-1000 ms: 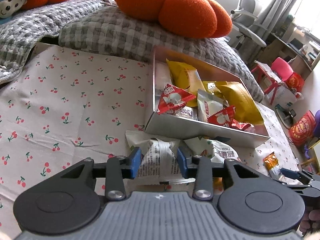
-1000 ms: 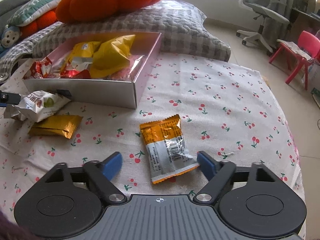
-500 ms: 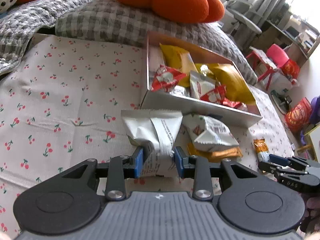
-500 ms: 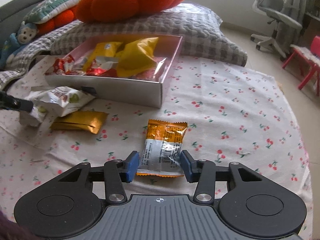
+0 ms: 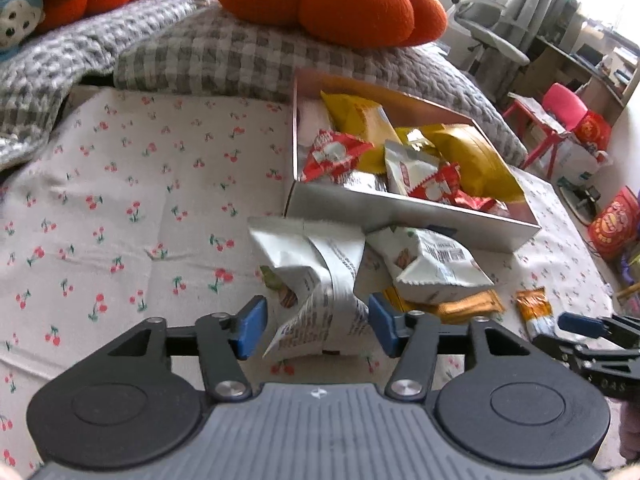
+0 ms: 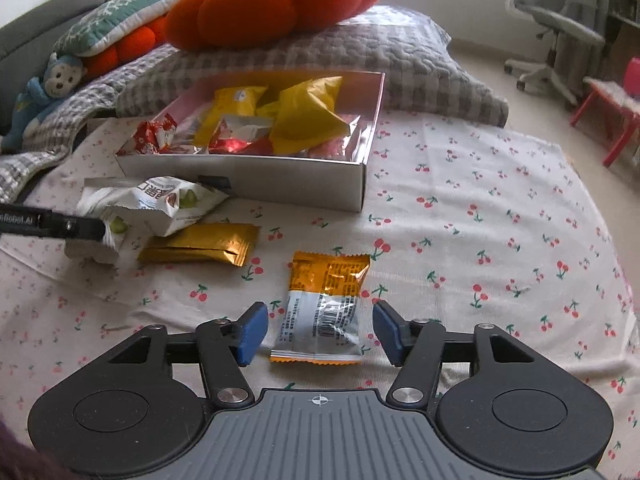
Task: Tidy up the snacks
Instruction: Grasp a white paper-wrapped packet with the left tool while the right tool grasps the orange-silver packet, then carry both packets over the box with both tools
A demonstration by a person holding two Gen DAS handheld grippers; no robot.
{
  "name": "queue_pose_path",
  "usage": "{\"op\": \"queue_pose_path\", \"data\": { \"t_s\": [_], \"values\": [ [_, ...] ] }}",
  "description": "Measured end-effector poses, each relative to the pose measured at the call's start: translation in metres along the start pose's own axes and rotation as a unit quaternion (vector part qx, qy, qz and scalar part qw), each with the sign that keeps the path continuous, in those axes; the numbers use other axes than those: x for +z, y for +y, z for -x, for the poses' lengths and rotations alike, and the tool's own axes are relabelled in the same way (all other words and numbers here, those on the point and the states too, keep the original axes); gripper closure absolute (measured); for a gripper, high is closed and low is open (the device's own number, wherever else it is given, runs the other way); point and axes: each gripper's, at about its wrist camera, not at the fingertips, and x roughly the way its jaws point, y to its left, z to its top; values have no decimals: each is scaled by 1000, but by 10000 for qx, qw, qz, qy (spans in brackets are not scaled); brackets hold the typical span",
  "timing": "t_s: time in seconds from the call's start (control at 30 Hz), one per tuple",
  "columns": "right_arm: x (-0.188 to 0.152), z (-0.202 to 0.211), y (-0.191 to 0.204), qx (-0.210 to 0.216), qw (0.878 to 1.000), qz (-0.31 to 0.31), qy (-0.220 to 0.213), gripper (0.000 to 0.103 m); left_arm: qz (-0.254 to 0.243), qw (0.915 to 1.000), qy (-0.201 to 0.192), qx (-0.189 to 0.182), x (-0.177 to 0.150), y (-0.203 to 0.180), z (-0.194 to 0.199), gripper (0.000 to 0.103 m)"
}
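A silver box (image 5: 400,210) (image 6: 256,178) on the cherry-print cloth holds several red, yellow and white snack packs. My left gripper (image 5: 316,330) is open, its blue pads either side of a crumpled white snack bag (image 5: 316,276). A second white bag (image 5: 432,264) (image 6: 160,204) and a gold packet (image 5: 460,306) (image 6: 200,244) lie beside it. My right gripper (image 6: 318,334) is open around an orange-and-silver packet (image 6: 324,304), which lies on the cloth and also shows in the left wrist view (image 5: 534,310).
A grey checked quilt (image 6: 360,52) with an orange pumpkin cushion (image 5: 324,0) lies behind the box. A plush toy (image 6: 44,88) sits far left. An office chair (image 6: 552,24), a red stool (image 5: 552,116) and red bags (image 5: 612,220) stand beyond the cloth's edge.
Both grippers' jaws have opened wider than half a second ago: the left let go of the crumpled white bag, the right of the orange-and-silver packet.
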Motion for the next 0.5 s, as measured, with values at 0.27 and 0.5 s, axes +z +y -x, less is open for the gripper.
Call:
{"op": "queue_pose_path", "data": {
  "t_s": [0.27,0.5],
  "values": [
    [-4,-9,2,-124,9999,15,-3,44,-147,9997,80,181,5,-8,-15,46],
    [-6,-10,5,-229,9997,41,-103,43,-204,9992,146,300,2,-13,-22,42]
  ]
}}
